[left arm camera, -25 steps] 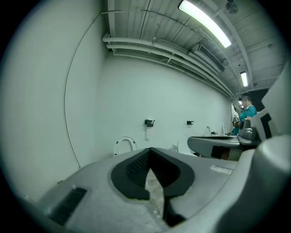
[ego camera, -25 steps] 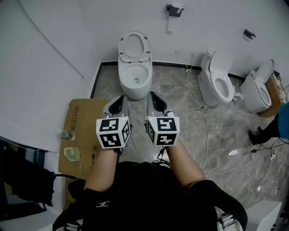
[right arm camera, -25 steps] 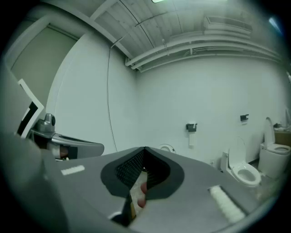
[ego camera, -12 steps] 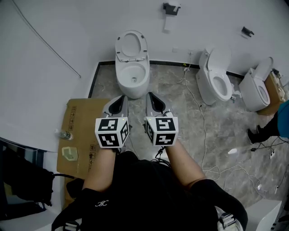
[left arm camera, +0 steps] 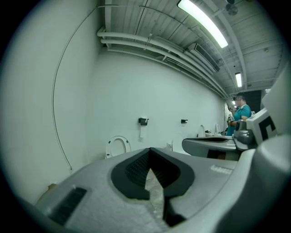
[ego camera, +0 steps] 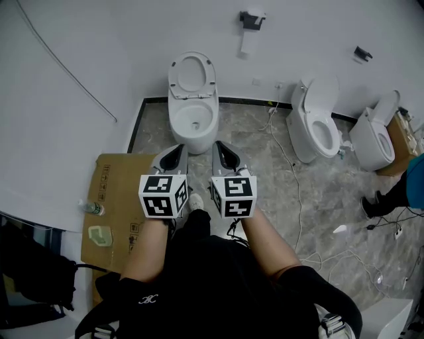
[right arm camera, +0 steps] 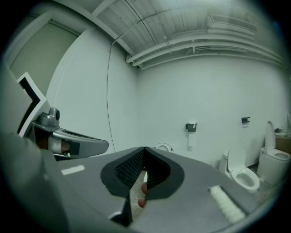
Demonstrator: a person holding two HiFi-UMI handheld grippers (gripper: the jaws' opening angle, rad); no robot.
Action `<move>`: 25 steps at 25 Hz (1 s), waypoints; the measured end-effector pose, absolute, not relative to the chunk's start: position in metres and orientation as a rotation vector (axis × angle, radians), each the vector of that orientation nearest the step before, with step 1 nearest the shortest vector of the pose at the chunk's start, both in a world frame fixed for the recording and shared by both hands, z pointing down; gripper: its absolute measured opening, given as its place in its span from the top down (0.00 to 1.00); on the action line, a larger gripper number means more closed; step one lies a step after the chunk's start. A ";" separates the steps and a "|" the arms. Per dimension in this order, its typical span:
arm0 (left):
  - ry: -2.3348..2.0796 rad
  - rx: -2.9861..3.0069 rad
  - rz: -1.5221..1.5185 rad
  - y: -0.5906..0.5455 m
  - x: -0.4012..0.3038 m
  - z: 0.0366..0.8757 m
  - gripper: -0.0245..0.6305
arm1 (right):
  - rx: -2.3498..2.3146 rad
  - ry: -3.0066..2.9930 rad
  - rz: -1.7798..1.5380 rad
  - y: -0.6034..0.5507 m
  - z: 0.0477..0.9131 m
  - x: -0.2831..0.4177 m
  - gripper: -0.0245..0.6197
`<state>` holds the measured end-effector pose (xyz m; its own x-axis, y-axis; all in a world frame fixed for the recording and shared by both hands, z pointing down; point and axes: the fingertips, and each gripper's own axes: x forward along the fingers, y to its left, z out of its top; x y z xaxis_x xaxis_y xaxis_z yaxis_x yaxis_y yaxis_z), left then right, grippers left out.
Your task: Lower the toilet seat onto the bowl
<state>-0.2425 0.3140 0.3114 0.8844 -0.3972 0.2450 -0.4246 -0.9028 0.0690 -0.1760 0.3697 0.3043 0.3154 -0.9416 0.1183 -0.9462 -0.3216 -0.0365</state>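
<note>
Two grippers, held side by side ahead of the wearer's dark-clad torso, marker cubes toward the camera and tips toward the toilet. Left gripper (ego camera: 176, 148): jaws clenched tip to tip, nothing between them, as its own view confirms (left arm camera: 149, 149). Right gripper (ego camera: 222, 144): jaws likewise clenched and empty (right arm camera: 144, 149). One pale shoe (ego camera: 196, 200) shows on the floor between and below the cubes. One flattened cardboard sheet (ego camera: 109, 198) lies on the grey marbled floor to the left, with a small bottle (ego camera: 91, 208) at its left edge and a pale green container (ego camera: 99, 235) resting on it. One white bowl (ego camera: 192, 140) stands just beyond the gripper tips, apart from both, its opening uncovered. One toilet seat (ego camera: 211, 74), white ring, stands raised upright against the wall behind the bowl, not lowered; it also appears small and distant in the left gripper view (left arm camera: 118, 146) and the right gripper view (right arm camera: 163, 146). One dark paper holder (ego camera: 250, 20) is fixed to the white wall above. Two further toilets to the right: a second toilet (ego camera: 318, 129) and a third toilet (ego camera: 374, 136), both with lids up. Loose cables (ego camera: 298, 198) trail over the floor near them. One bystander in teal (ego camera: 404, 189) at the right edge.
</note>
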 end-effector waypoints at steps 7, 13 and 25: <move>-0.623 2.934 0.319 0.265 -0.207 0.316 0.95 | 2.515 -1.790 0.156 0.322 0.306 -0.140 0.95; -0.614 2.913 0.324 0.207 -0.166 0.322 0.95 | 2.511 -1.772 0.178 0.266 0.311 -0.099 0.95; -0.602 2.861 0.374 0.092 -0.111 0.330 0.95 | 2.500 -1.740 0.264 0.156 0.318 -0.038 0.95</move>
<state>-0.1110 0.0920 0.3296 0.8855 -0.3680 0.2835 -0.4171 -0.8986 0.1364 -0.0380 0.1558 0.3176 0.3385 -0.9218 0.1888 -0.9363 -0.3499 -0.0294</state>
